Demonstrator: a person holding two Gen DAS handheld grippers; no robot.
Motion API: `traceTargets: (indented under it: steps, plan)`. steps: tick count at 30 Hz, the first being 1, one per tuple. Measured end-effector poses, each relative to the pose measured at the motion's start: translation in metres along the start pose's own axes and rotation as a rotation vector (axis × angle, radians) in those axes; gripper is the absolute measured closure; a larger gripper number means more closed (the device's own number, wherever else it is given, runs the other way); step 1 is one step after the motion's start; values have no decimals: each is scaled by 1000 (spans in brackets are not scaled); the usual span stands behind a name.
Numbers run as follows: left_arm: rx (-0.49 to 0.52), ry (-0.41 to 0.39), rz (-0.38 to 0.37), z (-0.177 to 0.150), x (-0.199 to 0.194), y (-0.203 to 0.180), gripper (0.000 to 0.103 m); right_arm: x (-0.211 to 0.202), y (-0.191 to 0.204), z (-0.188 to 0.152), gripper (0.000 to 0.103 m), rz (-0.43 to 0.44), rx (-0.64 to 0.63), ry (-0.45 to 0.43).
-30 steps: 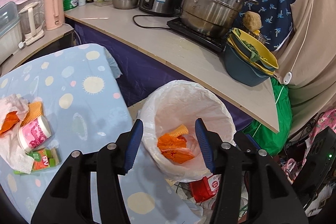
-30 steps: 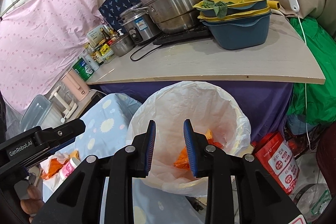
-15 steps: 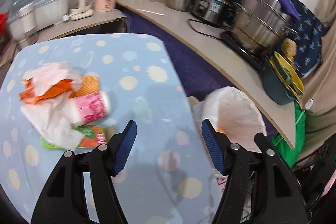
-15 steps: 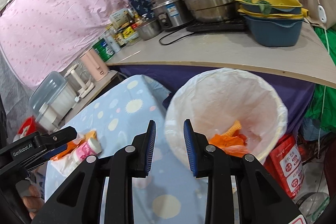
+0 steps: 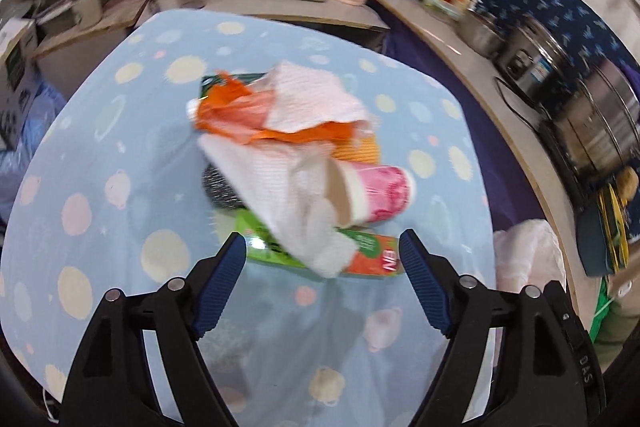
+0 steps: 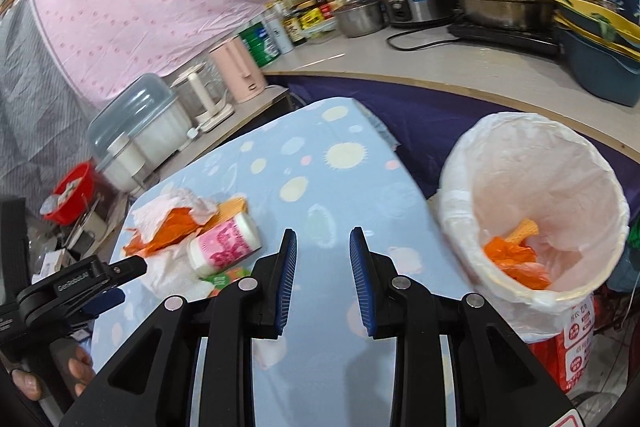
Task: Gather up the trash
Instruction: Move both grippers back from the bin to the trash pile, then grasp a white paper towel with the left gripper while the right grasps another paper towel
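Left wrist view: your left gripper [image 5: 320, 259] hangs over the blue cloth [image 5: 100, 187] with its jaws opening and nothing pressed between them; the near edge of the trash heap sits just ahead. That heap holds orange wrappers [image 5: 248, 111], white tissue [image 5: 316, 99], a pink cup [image 5: 380, 195] on its side and a green carton [image 5: 364, 247] underneath. Far right, the lined bin [image 5: 528, 259] peeks in. From the right wrist, your right gripper [image 6: 323, 259] is narrowly parted and empty over bare cloth, heap to its left, bin [image 6: 456, 211] to its right with an orange wrapper [image 6: 516, 263] inside.
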State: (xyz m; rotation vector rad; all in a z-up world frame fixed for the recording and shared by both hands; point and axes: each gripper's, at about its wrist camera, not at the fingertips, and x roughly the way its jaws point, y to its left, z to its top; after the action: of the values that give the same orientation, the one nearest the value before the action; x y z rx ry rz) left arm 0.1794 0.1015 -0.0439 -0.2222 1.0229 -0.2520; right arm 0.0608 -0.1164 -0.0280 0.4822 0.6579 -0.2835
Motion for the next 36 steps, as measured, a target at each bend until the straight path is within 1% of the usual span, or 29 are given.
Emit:
traceTargets:
  steps: [5, 8, 12, 14, 15, 17, 18, 19, 21, 22, 24, 28, 30, 32, 36]
  plan:
    - [-104, 50, -27, 7, 18, 29, 28, 13, 26, -2, 75, 27, -42, 25]
    - [-135, 63, -29, 10, 30, 35, 28, 20, 37, -2, 75, 37, -60, 37]
    - [-155, 88, -9, 14, 50, 38, 30, 29, 45, -1, 75, 44, -72, 53]
    - [-156, 103, -13, 13, 57, 38, 36, 32, 47, -1, 75, 43, -76, 59]
    - [-154, 110, -11, 13, 59, 39, 43, 35, 48, 0, 75, 43, -78, 63]
    - [-140, 119, -20, 13, 61, 39, 62, 39, 51, 0, 75, 44, -82, 70]
    - [-133, 125, -30, 13, 61, 39, 78, 41, 53, 1, 75, 46, -85, 74]
    - [-126, 129, -36, 13, 61, 40, 86, 43, 55, 1, 75, 48, -88, 76]
    - [-107, 127, -46, 12, 55, 41, 96, 49, 61, 3, 75, 64, -90, 87]
    - [-100, 126, -50, 12, 52, 43, 98, 51, 64, 4, 75, 74, -90, 94]
    - [-97, 114, -54, 13, 43, 46, 100, 59, 74, 6, 75, 106, -89, 110]
    - [-90, 85, -63, 17, 23, 57, 100, 75, 98, 11, 75, 162, -98, 134]
    - [-90, 78, -61, 19, 17, 63, 100, 83, 111, 13, 72, 181, -112, 138]
    - [-87, 75, -49, 21, 14, 67, 100, 95, 124, 14, 66, 193, -125, 146]
    - [-93, 74, -31, 24, 13, 78, 100, 117, 143, 14, 65, 203, -139, 164]
